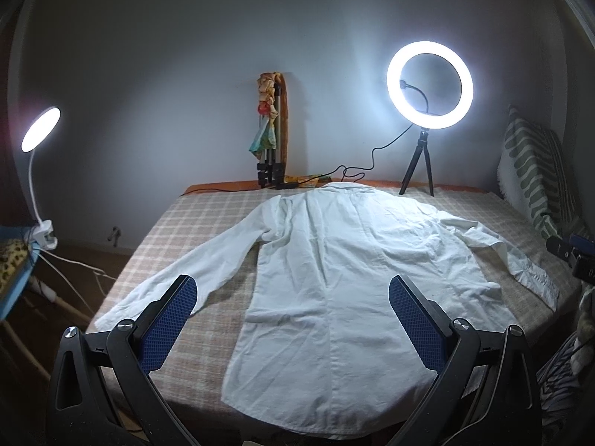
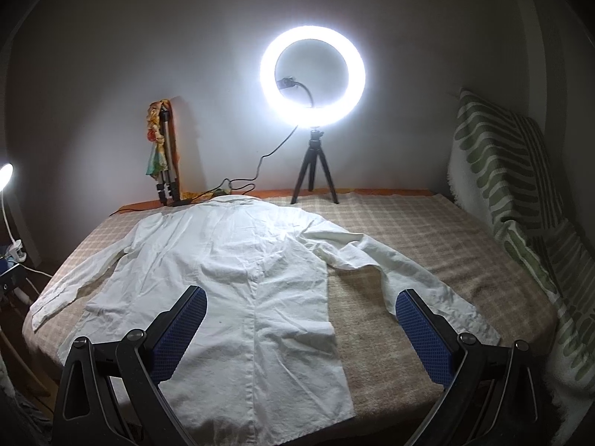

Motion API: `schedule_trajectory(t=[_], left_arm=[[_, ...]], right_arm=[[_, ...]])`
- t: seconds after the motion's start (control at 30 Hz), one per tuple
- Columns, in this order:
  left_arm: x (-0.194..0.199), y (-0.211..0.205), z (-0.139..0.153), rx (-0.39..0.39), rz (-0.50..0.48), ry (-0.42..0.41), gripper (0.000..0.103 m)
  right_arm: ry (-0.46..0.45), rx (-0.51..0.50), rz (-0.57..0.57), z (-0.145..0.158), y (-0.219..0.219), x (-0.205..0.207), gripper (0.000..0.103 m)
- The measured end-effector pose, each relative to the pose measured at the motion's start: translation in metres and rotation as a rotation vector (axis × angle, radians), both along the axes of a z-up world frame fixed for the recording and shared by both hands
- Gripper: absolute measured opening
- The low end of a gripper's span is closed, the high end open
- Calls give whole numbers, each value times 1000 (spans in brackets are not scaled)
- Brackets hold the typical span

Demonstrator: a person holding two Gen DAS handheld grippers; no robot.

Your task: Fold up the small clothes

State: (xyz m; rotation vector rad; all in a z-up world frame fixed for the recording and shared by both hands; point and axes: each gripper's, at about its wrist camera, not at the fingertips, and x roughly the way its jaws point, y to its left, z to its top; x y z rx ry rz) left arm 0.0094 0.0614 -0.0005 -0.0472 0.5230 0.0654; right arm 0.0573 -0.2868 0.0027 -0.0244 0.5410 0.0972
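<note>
A white long-sleeved shirt lies flat, back side up, on a checked bed cover, collar at the far end and both sleeves spread outward. It also shows in the right wrist view. My left gripper is open and empty, hovering above the shirt's near hem, its left finger over the left sleeve. My right gripper is open and empty, above the shirt's right side, with the right sleeve just beyond its right finger.
A lit ring light on a small tripod stands at the bed's far edge, its cable running left to a folded tripod by the wall. A clip lamp shines at left. Striped pillows lean at right.
</note>
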Motion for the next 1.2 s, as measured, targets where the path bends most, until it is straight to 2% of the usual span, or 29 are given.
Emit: schedule_trajectory(t=[0.1, 0.27, 0.5, 0.6, 0.7, 0.8, 0.87, 1.07, 1.2], left_arm=[[-2, 23, -4, -6, 9, -3, 103], [-1, 69, -13, 17, 96, 36, 102], [8, 154, -32, -85, 195, 138, 89], [13, 186, -41, -124, 241, 171, 83], [21, 219, -54, -198, 274, 211, 81], [25, 249, -70, -265, 302, 252, 72], [29, 266, -82, -303, 321, 284, 70], [44, 302, -122, -444, 338, 389, 63], [55, 312, -145, -507, 338, 436, 63]], right_arm=[[5, 21, 55, 3, 9, 9, 103], [5, 23, 133, 7, 33, 29, 103], [-106, 74, 253, 19, 67, 49, 103], [-62, 72, 303, 21, 86, 69, 103], [-9, 42, 347, 20, 107, 89, 103], [27, 9, 395, 16, 131, 104, 103], [66, 11, 442, 13, 148, 113, 103], [172, 45, 522, 4, 193, 140, 103], [223, 49, 546, -4, 218, 155, 101]])
